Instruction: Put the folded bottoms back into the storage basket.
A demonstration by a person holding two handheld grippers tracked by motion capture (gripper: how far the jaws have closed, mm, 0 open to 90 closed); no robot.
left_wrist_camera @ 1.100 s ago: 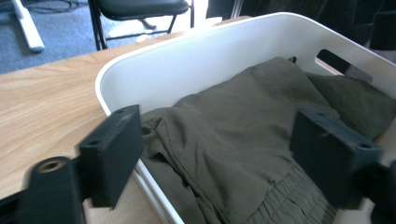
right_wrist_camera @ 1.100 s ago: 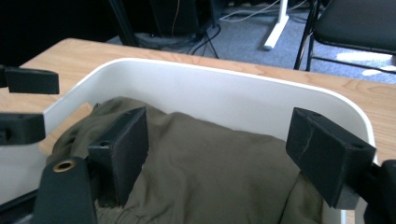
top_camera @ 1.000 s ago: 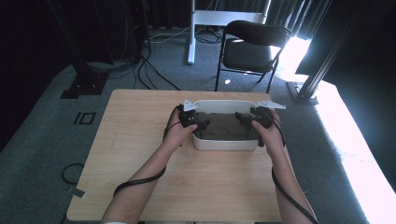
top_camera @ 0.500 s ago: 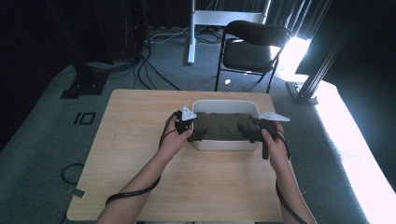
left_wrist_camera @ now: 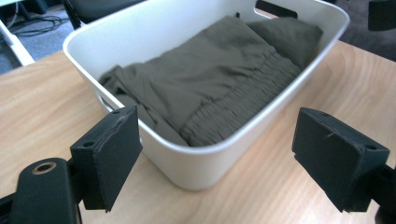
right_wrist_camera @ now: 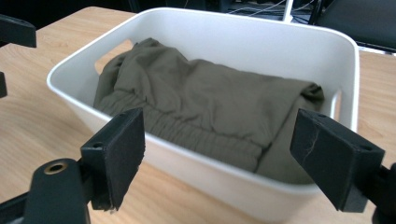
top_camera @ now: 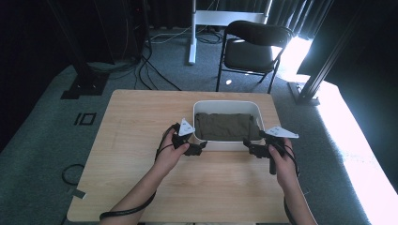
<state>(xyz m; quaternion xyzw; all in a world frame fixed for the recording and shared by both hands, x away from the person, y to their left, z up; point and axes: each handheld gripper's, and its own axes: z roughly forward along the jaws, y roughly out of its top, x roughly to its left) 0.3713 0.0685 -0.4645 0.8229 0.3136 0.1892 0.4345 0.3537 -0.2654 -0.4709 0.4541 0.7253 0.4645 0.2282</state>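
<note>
Both pairs of jaws stand wide apart with nothing between them: on my left gripper (left_wrist_camera: pixel 219 161) the pads (left_wrist_camera: pixel 109 154) frame the near corner of the white tub (left_wrist_camera: pixel 205 163), and on my right gripper (right_wrist_camera: pixel 219 158) the pads (right_wrist_camera: pixel 116 154) frame the tub's near wall from the other end. In the high view the left gripper (top_camera: pixel 190 146) and right gripper (top_camera: pixel 257 149) sit just off the tub's (top_camera: pixel 227 104) two near corners, close to the rim but, as far as I can tell, not touching it. The olive garment (left_wrist_camera: pixel 210 79) lies folded inside the tub, elastic waistband toward the near wall, a thicker fold bunched at one end. Risks as I judge them: if I go in for the cloth, a jaw could catch the rim and shove the light tub across the wooden table (top_camera: pixel 136 122) rather than reach the fabric. A shallow pinch would take only the top layer, so the fold would open as it lifts and drag over the wall. If the two hands close unevenly, the garment would hang lopsided and could tip the tub
</note>
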